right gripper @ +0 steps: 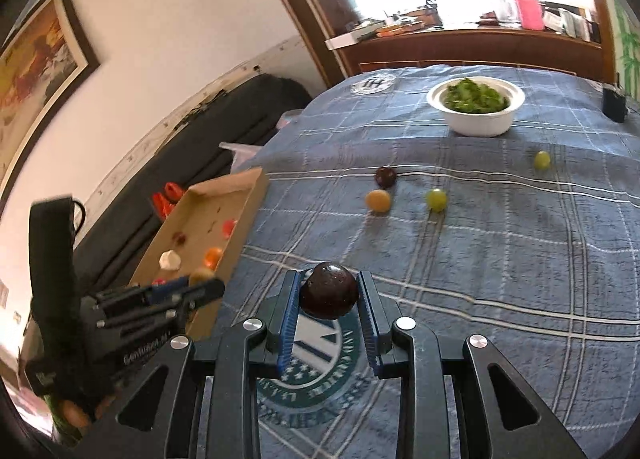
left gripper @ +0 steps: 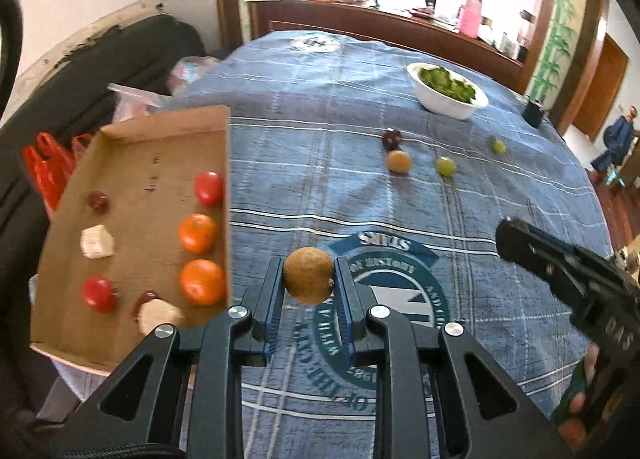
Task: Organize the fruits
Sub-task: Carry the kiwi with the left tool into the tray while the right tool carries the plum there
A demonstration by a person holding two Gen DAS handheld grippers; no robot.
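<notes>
My left gripper (left gripper: 308,271) is shut on a round brown fruit (left gripper: 308,275), held above the blue cloth just right of the cardboard tray (left gripper: 132,163). The tray holds two oranges (left gripper: 198,233), red tomatoes (left gripper: 209,188), dark grapes and pale chunks. My right gripper (right gripper: 329,291) is shut on a dark purple plum (right gripper: 329,291) above the cloth. On the cloth lie a dark grape (left gripper: 391,139), a tan fruit (left gripper: 399,161) and two green grapes (left gripper: 445,165). The left gripper also shows in the right wrist view (right gripper: 200,289) beside the tray (right gripper: 248,195).
A white bowl of greens (left gripper: 446,103) stands at the far side of the table (left gripper: 280,147). A small black box (left gripper: 534,113) sits at the far right edge. A dark sofa (left gripper: 100,59) with red bags lies left of the tray.
</notes>
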